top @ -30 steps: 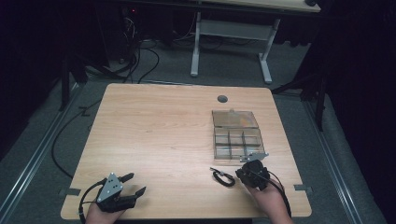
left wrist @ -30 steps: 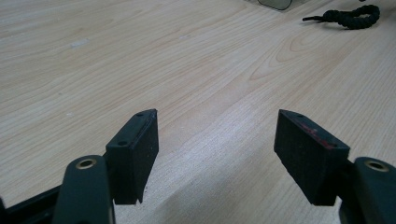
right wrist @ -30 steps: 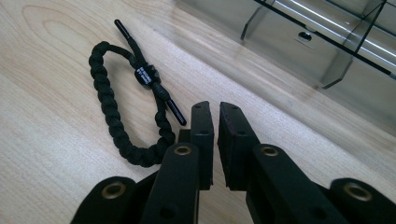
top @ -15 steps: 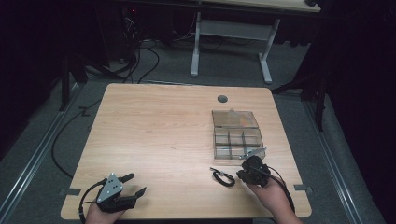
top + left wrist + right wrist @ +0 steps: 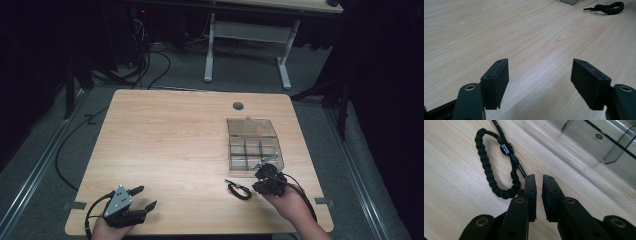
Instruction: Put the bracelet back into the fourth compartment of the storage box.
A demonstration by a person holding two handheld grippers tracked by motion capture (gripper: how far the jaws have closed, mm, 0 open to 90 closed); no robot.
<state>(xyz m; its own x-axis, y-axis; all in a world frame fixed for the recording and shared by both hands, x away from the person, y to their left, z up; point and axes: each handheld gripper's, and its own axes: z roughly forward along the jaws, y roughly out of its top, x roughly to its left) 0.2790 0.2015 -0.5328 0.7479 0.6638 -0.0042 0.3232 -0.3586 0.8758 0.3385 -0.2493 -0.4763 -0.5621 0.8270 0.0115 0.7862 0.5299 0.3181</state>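
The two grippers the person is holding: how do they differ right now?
The left gripper has its jaws spread wide, with only bare table between them; the right gripper has just a narrow gap, though its jaws have just been opening, and nothing sits in it. The left gripper rests far from anything, while the right gripper sits beside the black braided bracelet and near the clear compartment box. Both have black jaws and hold nothing.

Each black hand-held gripper [image 5: 142,198] has brass-ringed screw holes, square pads, a trailing cable, one grey triangular plate
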